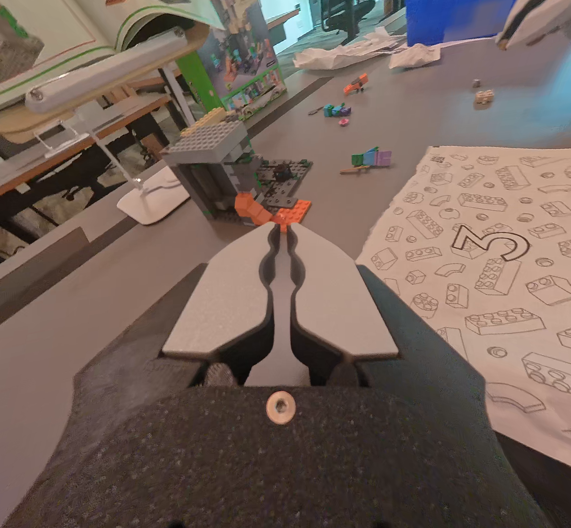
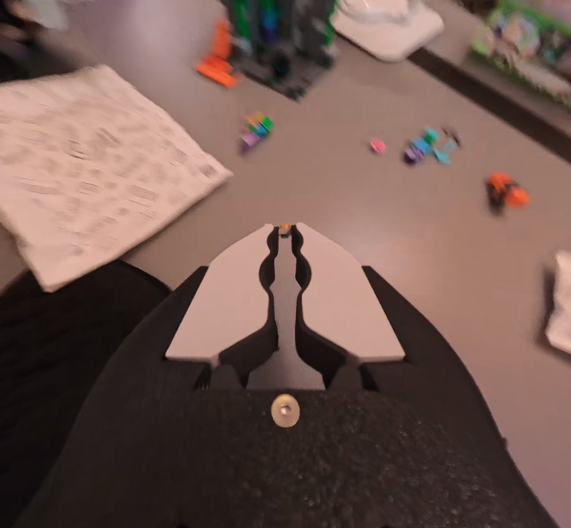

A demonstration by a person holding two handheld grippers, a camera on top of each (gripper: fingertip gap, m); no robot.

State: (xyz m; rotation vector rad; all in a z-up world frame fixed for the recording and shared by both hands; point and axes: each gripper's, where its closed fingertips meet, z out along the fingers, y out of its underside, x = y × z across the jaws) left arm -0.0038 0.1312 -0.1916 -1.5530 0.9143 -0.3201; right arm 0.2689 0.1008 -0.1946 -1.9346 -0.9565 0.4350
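My left gripper (image 1: 281, 228) is shut on the near edge of an orange plate (image 1: 295, 211). The plate belongs to a grey brick build (image 1: 213, 160) that stands on the grey table (image 1: 355, 191). The right wrist view is blurred by motion. In it my right gripper (image 2: 285, 229) is shut on a small tan piece (image 2: 285, 226) and holds it above the table. The brick build (image 2: 278, 25) and its orange plate (image 2: 216, 71) lie far ahead of the right gripper.
A white paper bag printed with bricks (image 1: 479, 266) (image 2: 92, 167) lies beside the build. Small coloured figures (image 1: 370, 157) (image 2: 423, 145), an orange piece (image 1: 357, 83) and a tan brick (image 1: 484, 97) are scattered about. A booklet stand (image 1: 154, 201), a set box (image 1: 244, 49) and a blue bin (image 1: 457, 9) stand behind. My right fingertips sit around 30 centimetres from my left ones. The brick build (image 2: 278, 25) lies some 20 centimetres from my left tips, 30 centimetres from my right tips.
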